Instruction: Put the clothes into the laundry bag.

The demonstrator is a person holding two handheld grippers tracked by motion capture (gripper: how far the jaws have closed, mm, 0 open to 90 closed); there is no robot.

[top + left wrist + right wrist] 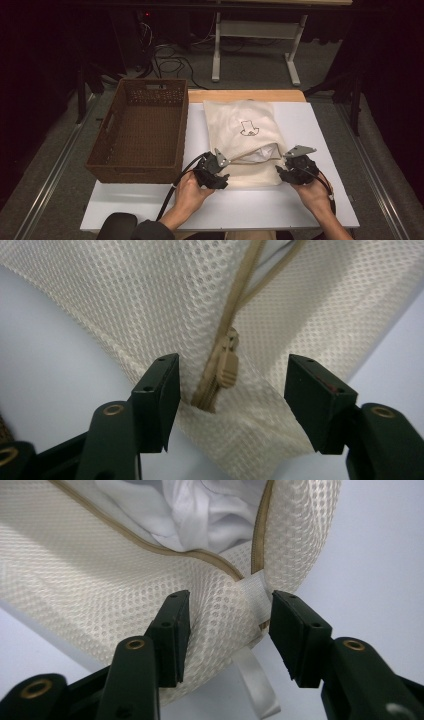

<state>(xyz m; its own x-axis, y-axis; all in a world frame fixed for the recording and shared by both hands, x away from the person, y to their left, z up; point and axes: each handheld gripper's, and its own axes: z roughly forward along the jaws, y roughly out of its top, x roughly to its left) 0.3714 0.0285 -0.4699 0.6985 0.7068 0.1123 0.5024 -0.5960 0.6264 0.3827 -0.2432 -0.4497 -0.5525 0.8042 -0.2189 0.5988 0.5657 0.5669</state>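
Note:
A cream mesh laundry bag with a small printed figure lies on the white table top, its near zip partly undone. White cloth shows inside the opening. My left gripper sits at the bag's near left corner. In the left gripper view its jaws stand open around that corner, with the tan zipper pull between them and untouched. My right gripper is at the near right corner, open, with the mesh and a white fabric tab lying between its jaws.
A brown woven basket stands empty on the left of the table, close beside the bag. A strip of wood shows at the table's far edge. Beyond it are a white desk frame and cables on the floor.

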